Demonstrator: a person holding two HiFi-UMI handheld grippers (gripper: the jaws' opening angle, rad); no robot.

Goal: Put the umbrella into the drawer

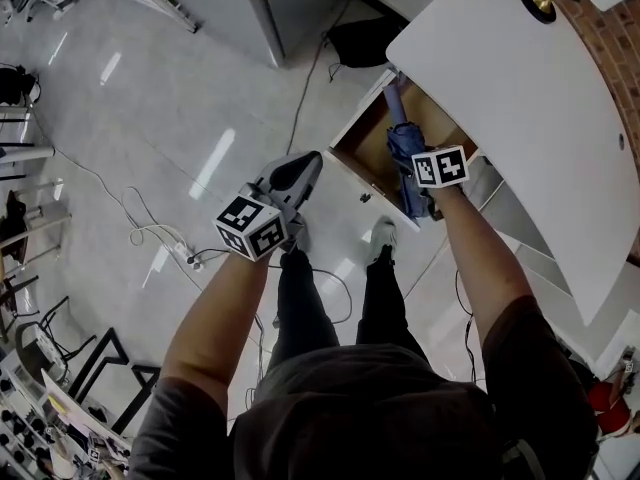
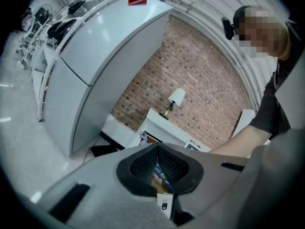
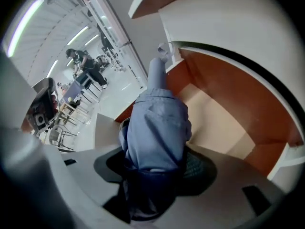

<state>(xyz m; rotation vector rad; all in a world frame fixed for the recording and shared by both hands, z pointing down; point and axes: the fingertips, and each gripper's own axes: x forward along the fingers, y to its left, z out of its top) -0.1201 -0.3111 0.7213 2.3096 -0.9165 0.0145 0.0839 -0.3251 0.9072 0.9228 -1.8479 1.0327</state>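
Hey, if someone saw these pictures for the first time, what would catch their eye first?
The folded blue umbrella, clamped in the right hand-held gripper, angled over the open wood-lined drawer under the white table. Next, the left hand-held gripper, shut and empty, out over the shiny floor.

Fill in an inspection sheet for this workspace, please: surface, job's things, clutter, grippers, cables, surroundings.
Surface: white curved tabletop, above the drawer.
Job's things: blue folded fabric umbrella reaching into the open brown wooden drawer.
Clutter: small brass lamp on the tabletop.
Grippers: right gripper shut on the umbrella; left gripper shut, empty.
Cables: white cables lying on the floor.
Surroundings: glossy pale floor, red brick wall, tall grey cabinet.
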